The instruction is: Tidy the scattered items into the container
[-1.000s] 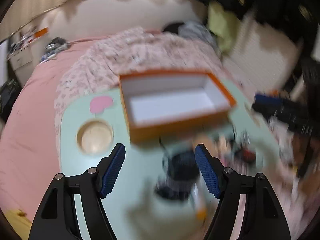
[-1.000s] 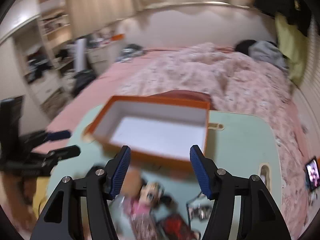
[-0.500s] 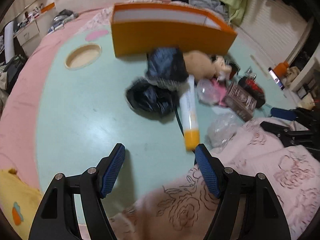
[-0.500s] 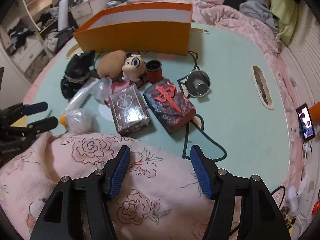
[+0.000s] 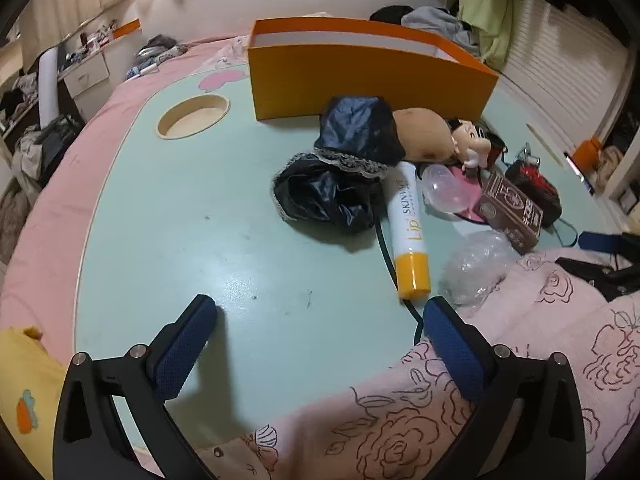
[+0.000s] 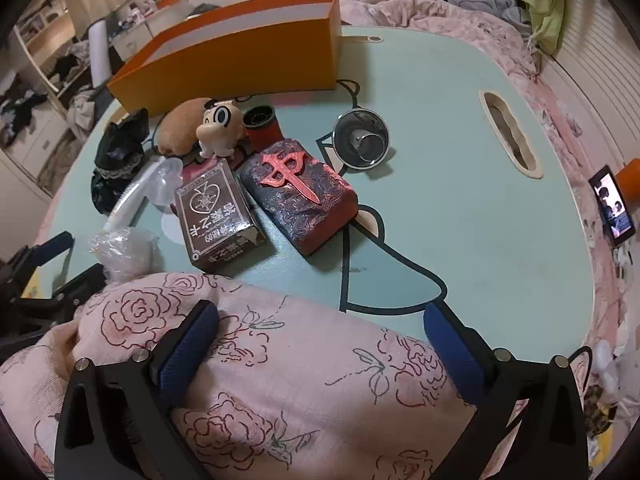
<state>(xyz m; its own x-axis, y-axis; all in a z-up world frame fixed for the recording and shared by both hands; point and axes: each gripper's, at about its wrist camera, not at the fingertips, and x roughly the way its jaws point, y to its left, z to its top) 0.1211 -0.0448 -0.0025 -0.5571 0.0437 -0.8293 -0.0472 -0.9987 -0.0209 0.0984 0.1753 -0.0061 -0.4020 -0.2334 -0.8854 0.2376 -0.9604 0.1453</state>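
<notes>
An orange box (image 5: 360, 76) stands open at the far side of the pale green table (image 5: 180, 208); it also shows in the right wrist view (image 6: 240, 68). Before it lie black lace cloth (image 5: 332, 184), a white tube with a yellow cap (image 5: 408, 228), a tan plush toy (image 6: 204, 124), a brown card box (image 6: 216, 216), a dark block with a red cross (image 6: 304, 188), a red cup (image 6: 262, 126), a metal funnel (image 6: 362, 138) and crumpled clear plastic (image 5: 476, 264). My left gripper (image 5: 316, 324) is open and empty near the table's front. My right gripper (image 6: 320, 332) is open and empty over pink rose-print fabric (image 6: 280, 380).
A round cup recess (image 5: 192, 116) is sunk in the table's left, a slot handle (image 6: 508, 132) on its right. A black cable (image 5: 396, 280) runs under the tube. A phone (image 6: 612, 204) lies off the right edge. A bed with pink bedding lies behind.
Both grippers have drawn back and lowered from above the orange box to the table's near edge, so the scattered items now show in front. Both stay open.
</notes>
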